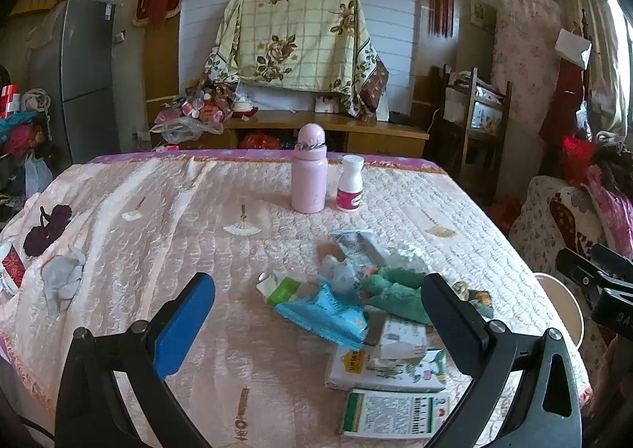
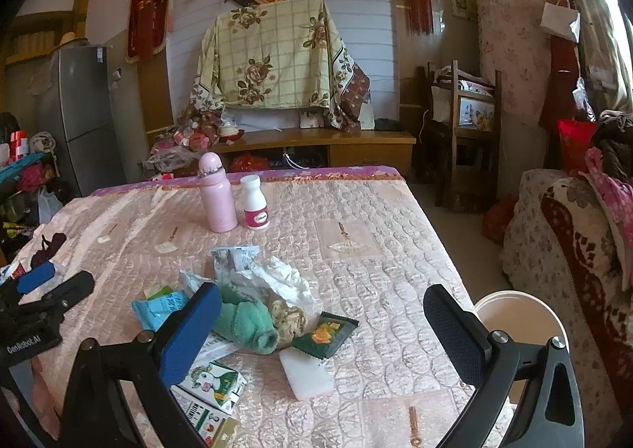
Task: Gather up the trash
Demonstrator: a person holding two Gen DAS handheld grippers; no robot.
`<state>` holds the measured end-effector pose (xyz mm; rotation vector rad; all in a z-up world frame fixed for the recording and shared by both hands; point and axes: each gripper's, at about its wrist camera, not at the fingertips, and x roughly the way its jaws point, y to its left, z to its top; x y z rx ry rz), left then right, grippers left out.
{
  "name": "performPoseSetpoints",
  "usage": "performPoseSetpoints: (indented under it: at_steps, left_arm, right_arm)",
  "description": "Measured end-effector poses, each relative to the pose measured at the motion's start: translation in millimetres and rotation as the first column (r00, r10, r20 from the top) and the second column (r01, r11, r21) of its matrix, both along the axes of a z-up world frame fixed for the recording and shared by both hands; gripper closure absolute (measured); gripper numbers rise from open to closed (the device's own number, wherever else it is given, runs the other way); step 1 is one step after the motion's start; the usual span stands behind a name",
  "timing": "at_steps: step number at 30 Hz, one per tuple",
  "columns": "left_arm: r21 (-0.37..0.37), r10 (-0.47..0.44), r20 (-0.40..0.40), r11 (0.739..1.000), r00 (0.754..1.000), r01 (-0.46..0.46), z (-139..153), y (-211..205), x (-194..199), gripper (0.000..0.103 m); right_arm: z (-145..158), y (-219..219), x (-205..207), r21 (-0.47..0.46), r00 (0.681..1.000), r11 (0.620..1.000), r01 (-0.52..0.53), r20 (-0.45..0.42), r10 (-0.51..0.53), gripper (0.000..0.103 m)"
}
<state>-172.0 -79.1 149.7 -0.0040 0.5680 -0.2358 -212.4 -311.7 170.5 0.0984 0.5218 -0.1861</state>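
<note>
The table (image 1: pixel 138 210), under a quilted pink cloth, filled the middle and lower part of both views, and everything on it lay in reach of the two grippers. Just off its edge, at the lower right of the right wrist view, stood a white bucket (image 2: pixel 518 313), probably set there so rubbish could be dropped straight in; whether anything was in it could not be seen.

The rubbish sat bunched together at centre and lower right of the left wrist view: a green rag (image 1: pixel 395 292), a blue wrapper (image 1: pixel 336 313) just beside it, crumpled white paper (image 2: pixel 285 278) behind, a dark sachet with a yellow flower (image 2: pixel 326 333) touching the rag's right end, and flat boxes (image 1: pixel 389 369) nearest the camera. One grey wad (image 1: pixel 63 278) lay well apart at the left.

A pink bottle (image 1: pixel 308 171) and a small white bottle (image 1: pixel 350 183) stood upright just beside each other toward the far edge, above the heap.

The left gripper (image 1: pixel 316 309) and the right gripper (image 2: pixel 322 323) both hung over the heap with fingers spread wide and nothing between them, seemingly poised for a first pick.
</note>
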Motion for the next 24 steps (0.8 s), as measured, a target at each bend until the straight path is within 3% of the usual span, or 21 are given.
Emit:
performPoseSetpoints:
  at_steps: [7, 15, 17, 20, 24]
  left_arm:
    - [0.041, -0.017, -0.078, 0.999, 0.997, 0.021, -19.9, 14.8, 9.5, 0.000]
    - [-0.042, -0.136, -0.192, 0.991, 0.972, 0.131, -35.5, -3.6, 14.6, 0.000]
    - [-0.029, -0.188, -0.212, 0.982, 0.959, 0.187, -39.7, -21.0, 16.0, 0.000]
    - [0.039, -0.243, -0.240, 0.965, 0.940, 0.260, -49.0, -49.1, 20.4, 0.000]
    - [0.100, -0.274, -0.292, 0.944, 0.916, 0.314, -64.3, -76.1, 34.0, 0.000]
  right_arm:
    - [-25.3, -17.6, 4.3, 0.012, 0.996, 1.000, -0.018, -0.082, 0.019, 0.000]
    - [-80.4, -30.9, 19.3, 0.068, 0.965, 0.995, -0.075, -0.247, 0.089, 0.000]
    - [-91.7, -29.2, 24.4, 0.085, 0.955, 0.992, -0.092, -0.273, 0.112, 0.002]
    - [-108.4, -26.2, 37.0, 0.147, 0.935, 0.981, -0.124, -0.313, 0.165, 0.017]
    - [-123.3, -19.2, 52.9, 0.177, 0.914, 0.972, -0.157, -0.347, 0.211, 0.029]
